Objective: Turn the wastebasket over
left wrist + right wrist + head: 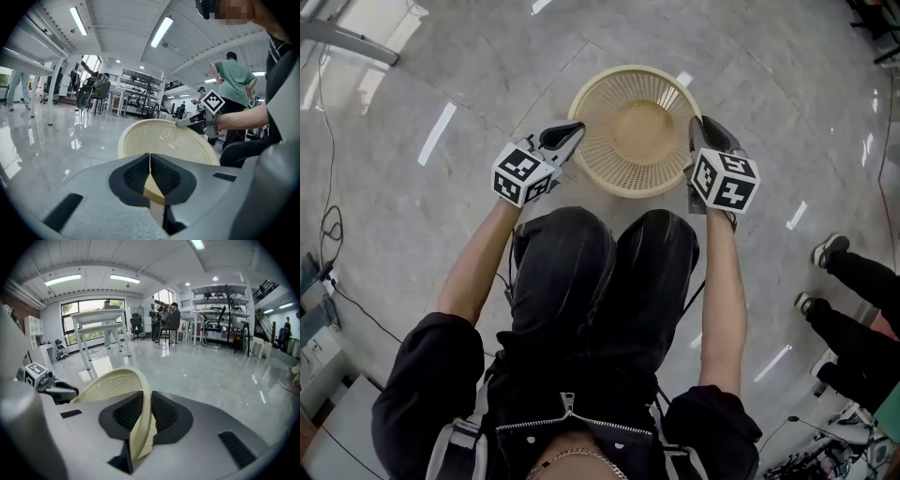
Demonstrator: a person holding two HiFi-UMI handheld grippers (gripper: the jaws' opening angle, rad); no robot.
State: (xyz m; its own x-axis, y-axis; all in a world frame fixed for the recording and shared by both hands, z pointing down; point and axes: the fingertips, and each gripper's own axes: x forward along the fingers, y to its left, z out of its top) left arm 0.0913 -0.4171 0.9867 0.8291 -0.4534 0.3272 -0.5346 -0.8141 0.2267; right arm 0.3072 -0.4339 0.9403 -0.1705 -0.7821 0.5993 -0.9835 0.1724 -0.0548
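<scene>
The wastebasket, a cream mesh tub, sits mouth up just ahead of the person's knees, over the pale glossy floor; its round bottom shows through the open top, and whether it rests on the floor or hangs just clear of it cannot be told. The left gripper is at the left side of the rim and the right gripper at the right side, opposite each other across the mouth. In the left gripper view the wastebasket spreads out beyond the left gripper, whose dark pads are pressed together on a thin cream wedge of the rim; the right gripper shows at the far edge. In the right gripper view the right gripper has the rim of the wastebasket standing edge-on between its pads, which clamp it from both sides, with the left gripper across the mouth. Both forearms reach forward over the black trousers. At the right edge of the head view another person's shoes stand on the floor. Further off in the gripper views are a white table, chairs and shelves.
</scene>
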